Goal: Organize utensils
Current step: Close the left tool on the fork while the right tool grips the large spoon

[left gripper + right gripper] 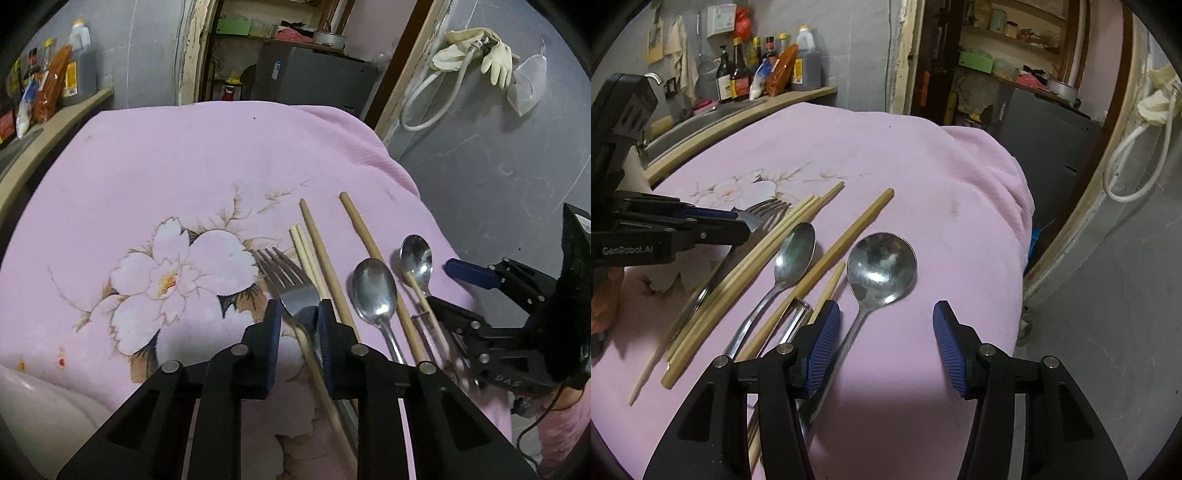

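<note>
Right wrist: spoon (881, 266) nr cloth (979, 206) edge.

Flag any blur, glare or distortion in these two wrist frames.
Left wrist: strong fisheye bending with dark corner vignette; the right gripper area is motion-smeared near the chopstick ends. Right wrist: glare patches on the round spoon bowl; grippers cast soft shadows on the pink cloth; background stays dim.
</note>
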The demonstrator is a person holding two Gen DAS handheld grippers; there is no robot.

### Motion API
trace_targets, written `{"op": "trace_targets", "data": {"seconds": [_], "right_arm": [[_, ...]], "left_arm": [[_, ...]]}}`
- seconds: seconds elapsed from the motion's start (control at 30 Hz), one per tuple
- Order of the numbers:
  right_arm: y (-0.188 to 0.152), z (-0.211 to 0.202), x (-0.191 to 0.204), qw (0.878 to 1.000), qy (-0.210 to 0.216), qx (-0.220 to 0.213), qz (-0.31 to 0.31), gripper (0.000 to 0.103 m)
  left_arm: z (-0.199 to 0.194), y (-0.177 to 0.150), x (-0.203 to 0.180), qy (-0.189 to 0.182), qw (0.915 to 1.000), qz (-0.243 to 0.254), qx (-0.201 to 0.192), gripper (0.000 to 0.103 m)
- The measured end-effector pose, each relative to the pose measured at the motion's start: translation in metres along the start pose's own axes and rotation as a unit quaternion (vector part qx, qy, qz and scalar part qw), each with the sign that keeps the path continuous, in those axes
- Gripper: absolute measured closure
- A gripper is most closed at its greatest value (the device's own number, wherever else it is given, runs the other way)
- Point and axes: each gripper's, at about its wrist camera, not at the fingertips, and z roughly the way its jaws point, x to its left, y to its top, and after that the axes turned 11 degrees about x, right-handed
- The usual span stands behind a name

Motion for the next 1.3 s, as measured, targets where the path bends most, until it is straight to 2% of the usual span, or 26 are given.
{"op": "trace_targets", "data": {"seconds": [0.27, 0.33, 0.37, 0.4, 0.63, 0.77, 0.87, 1.0, 1.13, 1.3], "right_arm": [[0.019, 0.017, -0.001, 1.000, 0.003, 0.009, 0.001, 0.053], [0.021, 0.019, -0.001, 1.000, 0.005, 0.009, 0.005, 0.055], [0.021, 0.019, -0.001, 1.000, 0.008, 0.009, 0.006, 0.057], [0.020, 0.019, -0.001, 1.000, 0.009, 0.008, 0.006, 0.063], [0.019, 0.019, 0.000, 1.000, 0.014, 0.003, 0.006, 0.063], [0.016, 0.016, 0.004, 1.000, 0.001, -0.009, 0.002, 0.064], [0.011, 0.006, 0.007, 0.999, -0.017, -0.035, -0.002, 0.064], [0.001, -0.014, 0.012, 0.994, -0.049, -0.093, -0.008, 0.064], [-0.008, -0.035, 0.026, 0.984, -0.085, -0.154, -0.023, 0.064], [-0.023, -0.055, 0.043, 0.963, -0.138, -0.229, -0.043, 0.064]], "left_arm": [[0.004, 0.008, 0.002, -0.029, 0.9995, -0.014, 0.001, 0.095], [0.005, 0.008, 0.001, -0.034, 0.9993, -0.013, 0.004, 0.097], [0.005, 0.008, 0.000, -0.035, 0.9993, -0.013, 0.005, 0.097], [0.005, 0.008, -0.001, -0.035, 0.9993, -0.012, 0.006, 0.098], [0.003, 0.007, -0.005, -0.034, 0.9994, -0.010, 0.001, 0.102], [-0.005, 0.001, -0.012, -0.033, 0.9993, -0.007, -0.019, 0.103], [-0.018, -0.009, -0.024, -0.017, 0.9984, 0.013, -0.053, 0.103], [-0.034, -0.022, -0.038, 0.008, 0.9935, 0.036, -0.107, 0.103], [-0.048, -0.036, -0.047, 0.024, 0.9870, 0.043, -0.153, 0.103], [-0.063, -0.050, -0.055, 0.037, 0.9773, 0.045, -0.204, 0.103]]}}
